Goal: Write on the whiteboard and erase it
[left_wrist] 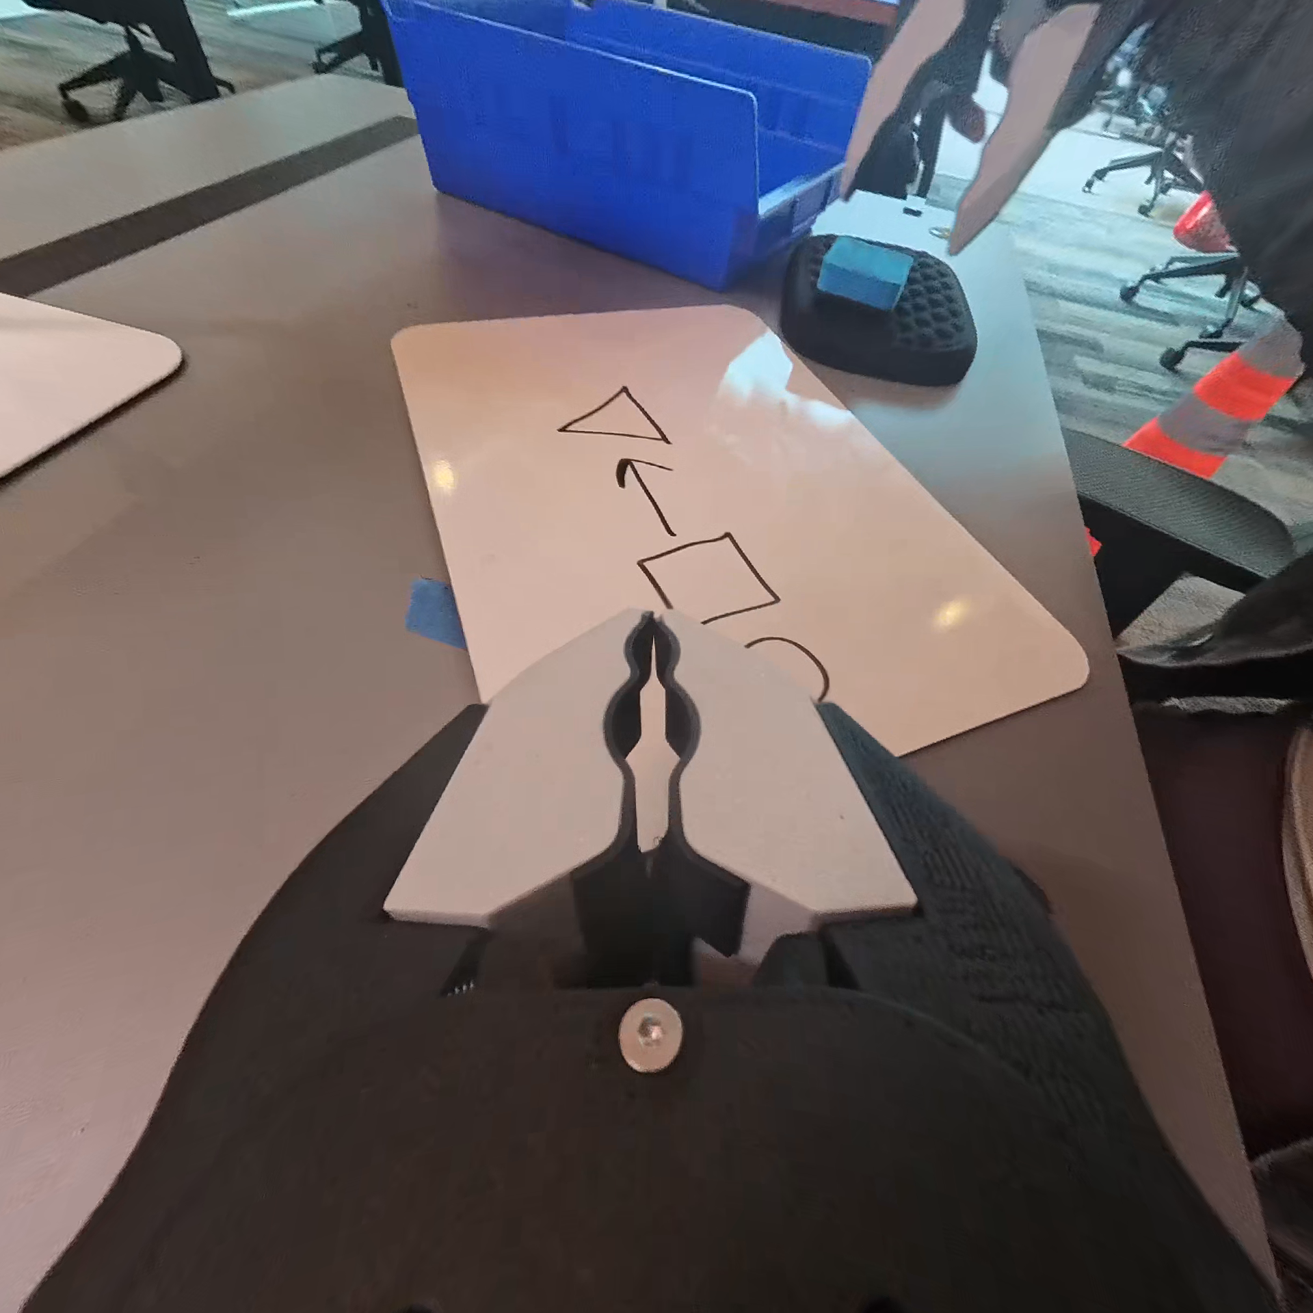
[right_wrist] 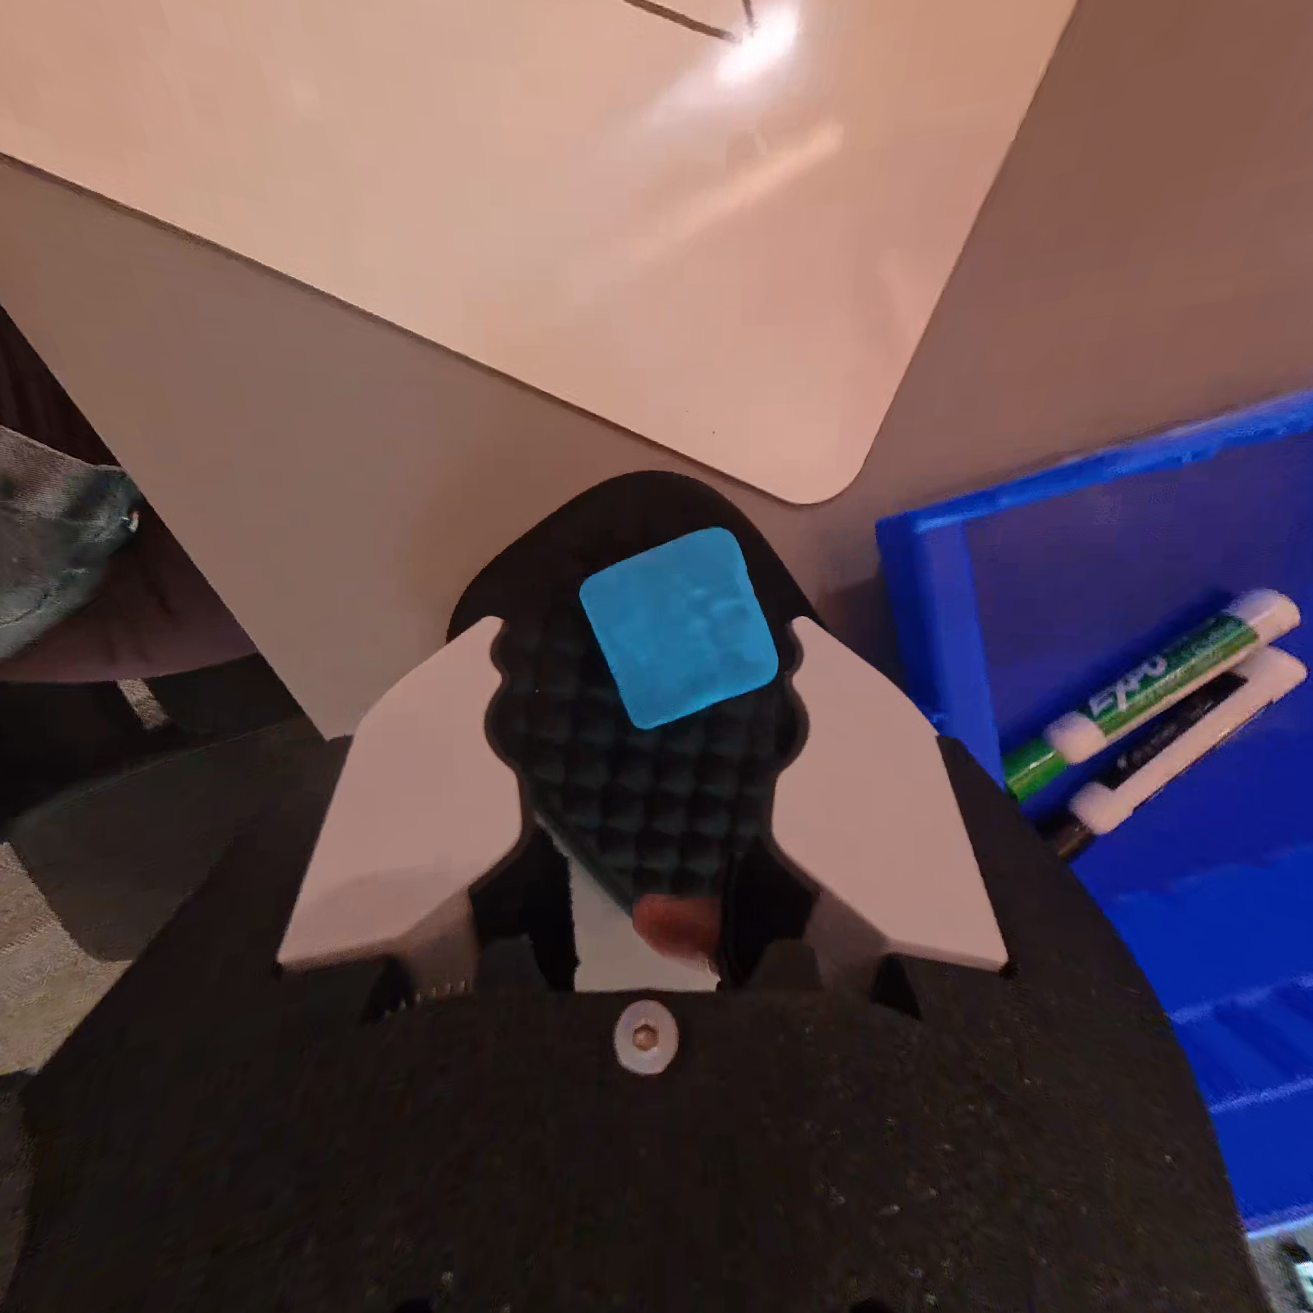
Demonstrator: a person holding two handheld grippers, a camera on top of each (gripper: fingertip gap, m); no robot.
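The whiteboard (left_wrist: 817, 511) lies flat on the brown table (left_wrist: 249, 568) and bears black drawn shapes: a triangle, an arrow, a square and part of a circle. My left gripper (left_wrist: 657, 622) is shut with nothing between its pads, over the board's near end. The black eraser (left_wrist: 916, 334) with a blue block (left_wrist: 863, 273) on top sits just past the board's far right corner. My right gripper (right_wrist: 645, 625) is open and straddles the eraser (right_wrist: 639, 781) from above. The left wrist view shows its fingers (left_wrist: 973, 199) above the eraser, not touching it. The board's corner (right_wrist: 568, 249) lies beyond.
A blue bin (left_wrist: 604, 156) stands behind the board; it holds a green and a black marker (right_wrist: 1151, 682). Blue tape (left_wrist: 430, 611) sits at the board's left edge. Another white board (left_wrist: 71, 376) lies at left. Office chairs and an orange cone (left_wrist: 1222, 405) stand beyond the table's right edge. My right fingertips sit around 30 cm from my left ones.
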